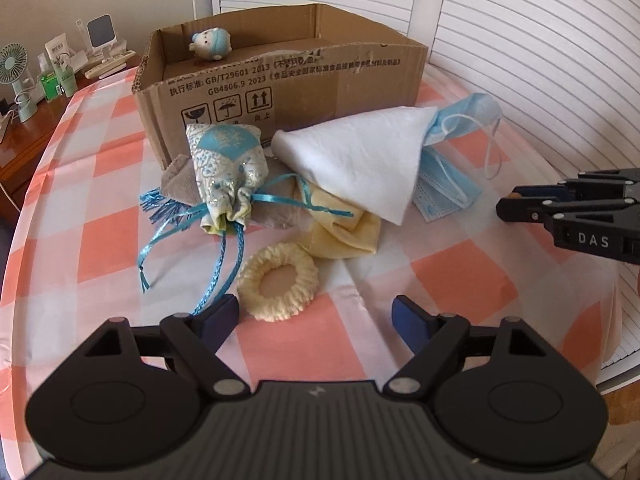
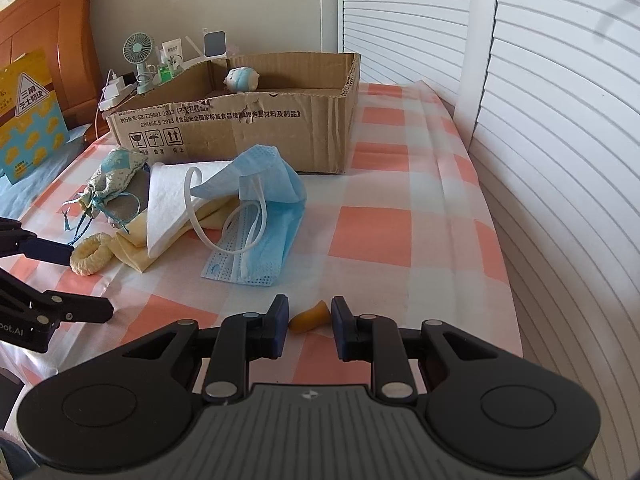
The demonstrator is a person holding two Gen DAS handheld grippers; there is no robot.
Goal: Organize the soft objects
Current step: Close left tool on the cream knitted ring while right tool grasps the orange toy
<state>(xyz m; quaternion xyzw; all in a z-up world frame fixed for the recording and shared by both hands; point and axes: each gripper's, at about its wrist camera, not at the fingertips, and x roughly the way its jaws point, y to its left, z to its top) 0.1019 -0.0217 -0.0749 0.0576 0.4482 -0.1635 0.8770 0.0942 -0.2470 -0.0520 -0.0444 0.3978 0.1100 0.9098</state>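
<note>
A pile of soft things lies on the checked tablecloth [image 1: 460,280] in front of a cardboard box [image 1: 280,80]: a patterned blue pouch [image 1: 226,168], a white cloth [image 1: 360,164], a yellow cloth [image 1: 344,232], blue face masks [image 2: 260,208] and a cream scrunchie [image 1: 278,286]. My left gripper [image 1: 314,314] is open, and the scrunchie lies just ahead of it, beside its left fingertip and untouched. The jaws of my right gripper [image 2: 310,320] stand narrow, with a small orange earplug [image 2: 308,318] pinched between the pads on the cloth. A small plush toy [image 1: 210,45] sits inside the box.
A wooden side table at the left holds a small fan [image 1: 16,76], bottles and cables. White louvred doors [image 2: 540,120] run along the right, close to the table's edge. A yellow card [image 2: 28,120] leans by a wooden headboard at the far left.
</note>
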